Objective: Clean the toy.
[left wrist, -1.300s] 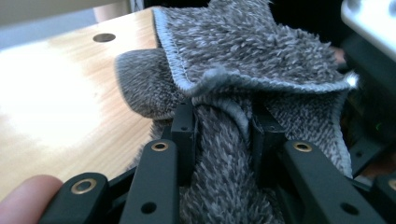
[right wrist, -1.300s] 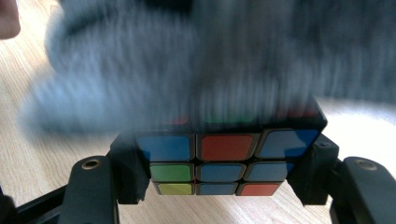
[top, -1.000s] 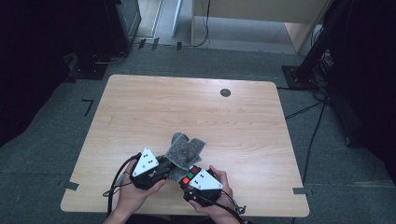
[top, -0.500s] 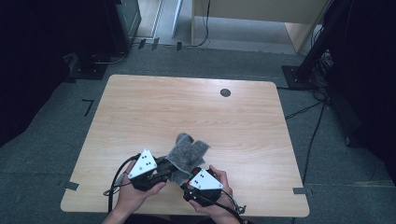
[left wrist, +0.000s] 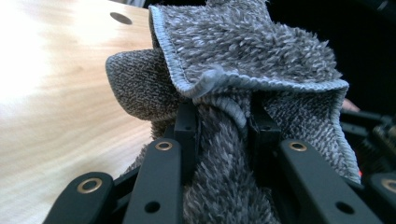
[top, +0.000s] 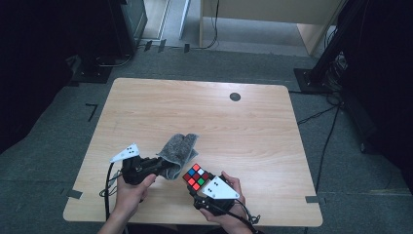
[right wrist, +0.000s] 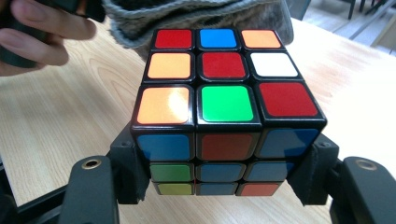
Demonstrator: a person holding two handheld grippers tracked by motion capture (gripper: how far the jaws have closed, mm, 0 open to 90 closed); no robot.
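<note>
Left gripper (top: 160, 165) sat in the lower left of the high view, jaws pointing toward frame right and clamped together on a fold of the grey cloth (top: 179, 148). In the left gripper view the bunched cloth (left wrist: 243, 88) ran up between the two black jaws and spread over the upper centre and right of the frame, stitched hem visible, one rolled end drooping toward the tabletop at centre left. Jaws had just been closing, with the cloth between them.

Right gripper (top: 196, 187) was at lower centre of the high view, held from below by the right hand (top: 229, 204), jaws clamped on the puzzle cube (top: 196, 176). In the right gripper view the cube (right wrist: 224, 107) occupied the centre, pads pressing its lower left and lower right sides; top face showed red, blue, orange / orange, red, white / orange, green, red.

Cloth lay just above and left of the cube in the high view, near it; contact could not be told. Left hand (right wrist: 32, 35) visible at upper left of the right gripper view. Table (top: 253, 131) wooden, with a dark round grommet (top: 235, 96) toward upper right
</note>
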